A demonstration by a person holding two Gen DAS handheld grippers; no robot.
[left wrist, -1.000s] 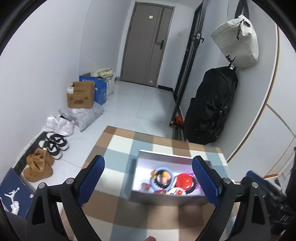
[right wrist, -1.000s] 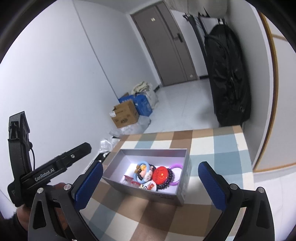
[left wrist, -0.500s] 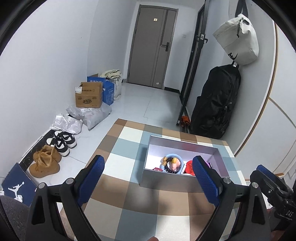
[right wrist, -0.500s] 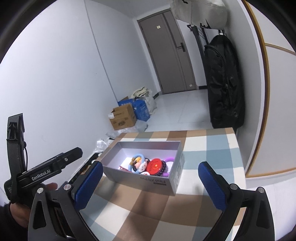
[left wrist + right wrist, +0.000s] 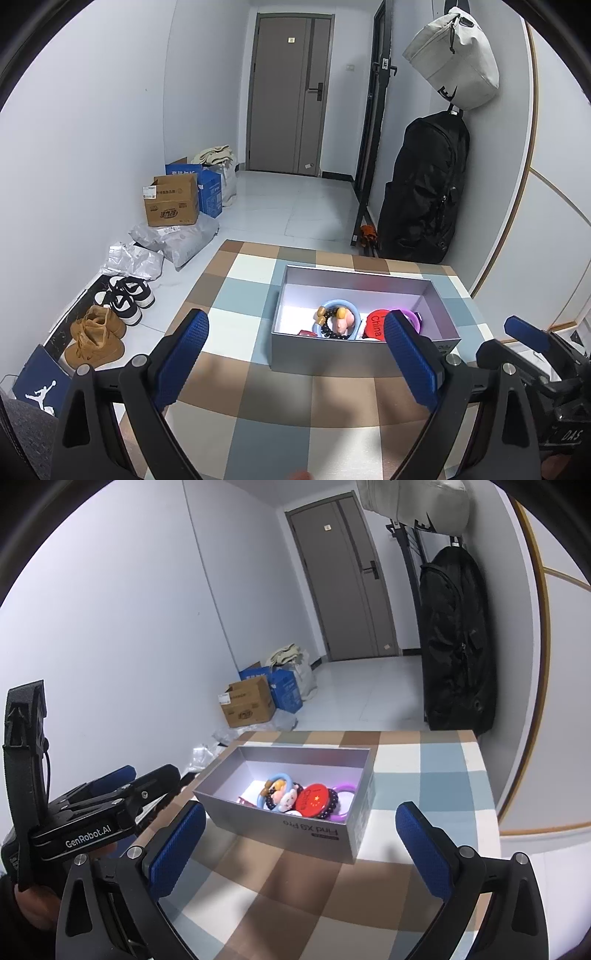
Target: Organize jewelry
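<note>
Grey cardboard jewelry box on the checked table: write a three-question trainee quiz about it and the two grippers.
1. True or false: the grey cardboard jewelry box has its lid on.
2. Multiple choice: the round red badge with white lettering lies (A) on the checked tablecloth, (B) inside the box, (C) between the right gripper's jaws.
3. Fill in: both the left gripper and the right gripper have their jaws ____ and hold nothing.

Key: 1 false, the box is open-topped. 2 B, beside the light blue plastic ring. 3 open.
</note>
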